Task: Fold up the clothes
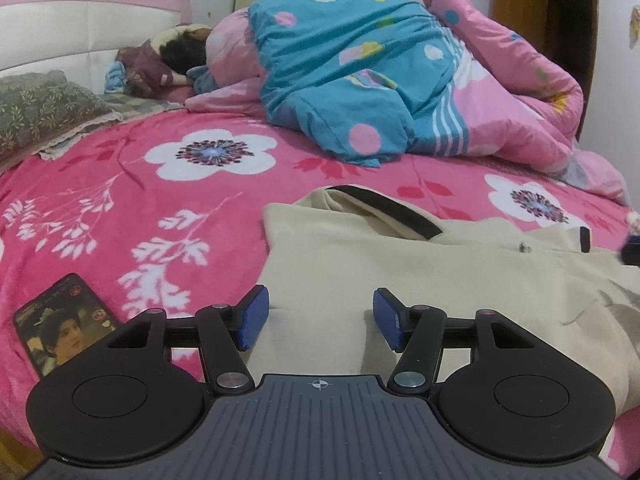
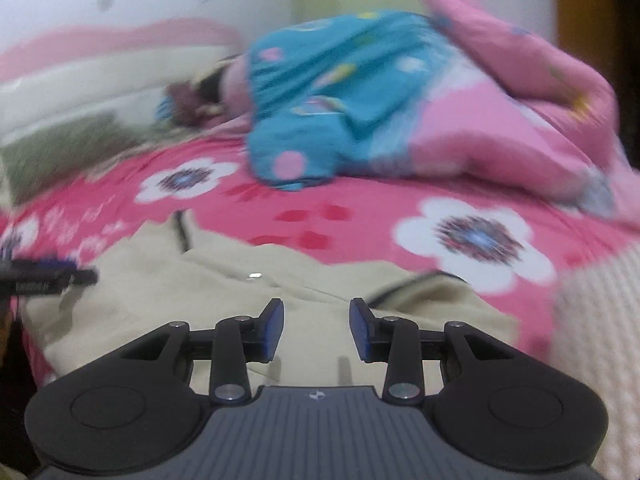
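Note:
A cream garment (image 1: 400,264) with a dark-trimmed opening lies loosely spread on the pink flowered bedspread (image 1: 140,184). It also shows in the right wrist view (image 2: 200,280), which is blurred. My left gripper (image 1: 320,316) is open and empty, just above the garment's near left part. My right gripper (image 2: 317,328) is open and empty, over the garment's near edge. The left gripper's tip shows at the left edge of the right wrist view (image 2: 48,276).
A phone (image 1: 64,320) with a lit screen lies on the bedspread at the near left. A person (image 1: 188,52) sleeps under a blue and pink quilt (image 1: 360,80) at the back. A grey patterned pillow (image 1: 40,108) lies far left. A cream knitted cloth (image 2: 600,340) lies at the right.

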`<state>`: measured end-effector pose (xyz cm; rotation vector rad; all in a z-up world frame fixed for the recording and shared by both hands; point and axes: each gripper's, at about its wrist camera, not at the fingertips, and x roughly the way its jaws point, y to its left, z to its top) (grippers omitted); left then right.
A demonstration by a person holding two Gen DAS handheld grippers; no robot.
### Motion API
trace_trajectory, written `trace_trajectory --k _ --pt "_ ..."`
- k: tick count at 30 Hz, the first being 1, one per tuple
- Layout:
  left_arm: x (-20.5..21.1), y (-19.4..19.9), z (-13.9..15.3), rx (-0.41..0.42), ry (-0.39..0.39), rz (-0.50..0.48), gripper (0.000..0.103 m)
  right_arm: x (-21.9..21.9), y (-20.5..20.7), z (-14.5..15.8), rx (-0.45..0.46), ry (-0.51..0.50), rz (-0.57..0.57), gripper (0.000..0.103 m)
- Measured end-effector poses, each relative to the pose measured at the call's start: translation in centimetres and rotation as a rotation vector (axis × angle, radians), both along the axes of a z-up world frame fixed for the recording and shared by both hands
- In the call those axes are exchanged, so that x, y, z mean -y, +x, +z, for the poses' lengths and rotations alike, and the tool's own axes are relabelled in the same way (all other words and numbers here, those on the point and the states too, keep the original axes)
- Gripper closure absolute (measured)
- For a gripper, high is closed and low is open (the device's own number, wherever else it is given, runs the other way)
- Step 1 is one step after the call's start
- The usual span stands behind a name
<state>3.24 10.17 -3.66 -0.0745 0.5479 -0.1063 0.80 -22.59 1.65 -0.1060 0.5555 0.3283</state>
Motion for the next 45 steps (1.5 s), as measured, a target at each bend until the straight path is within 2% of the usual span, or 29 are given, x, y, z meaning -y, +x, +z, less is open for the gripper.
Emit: trace_trajectory --k 6,8,9,17,21,26,31,34,37,40,42,44,45 --pt "0.1 0.2 -0.4 0.002 0.006 -0.01 0.042 -4.0 2.3 -2.1 -0.003 -0.121 0.094 0.065" --pt "0.1 0.3 -0.6 0.002 0.003 -0.009 0.041 -4.1 3.2 -2.9 -0.036 -0.135 0.092 0.071" --pt "0.1 0.4 -0.7 0.002 0.002 -0.009 0.041 -4.0 3.6 -3.2 -0.057 -0.138 0.084 0.077" --pt "0.1 0.7 -1.0 0.001 -0.008 -0.005 0.041 -2.8 4.7 -4.1 -0.102 -0.082 0.07 0.085" --pt "0.1 0.6 -1.0 0.002 -0.009 -0.004 0.041 -2.5 5.1 -4.0 -0.107 -0.069 0.039 0.103" --pt "-0.1 0.6 -0.9 -0.002 -0.021 -0.002 0.041 0.1 4.8 -3.2 -0.125 0.086 -0.022 0.103" --pt "-0.1 0.7 -0.9 -0.005 -0.029 0.002 0.041 3.1 1.7 -0.8 -0.098 0.221 -0.035 0.103" --pt "-0.2 0.8 -0.9 -0.006 -0.034 0.007 0.041 4.3 -1.2 0.4 -0.084 0.283 0.02 0.103" --pt "-0.3 0.8 -0.8 -0.008 -0.043 0.01 0.041 5.0 -4.8 1.2 -0.073 0.322 0.173 0.103" --pt "-0.2 0.8 -0.8 -0.011 -0.045 0.016 0.041 4.3 -7.2 1.3 -0.128 0.262 0.273 0.102" --pt "-0.2 0.8 -0.7 -0.012 -0.048 0.022 0.041 3.3 -7.6 1.1 -0.141 0.189 0.283 0.099" --pt "-0.2 0.7 -0.6 -0.012 -0.053 0.027 0.041 2.3 -7.4 0.8 -0.129 0.125 0.261 0.088" --pt "-0.2 0.7 -0.6 -0.013 -0.053 0.028 0.041 2.0 -6.6 0.8 -0.104 0.107 0.222 0.075"
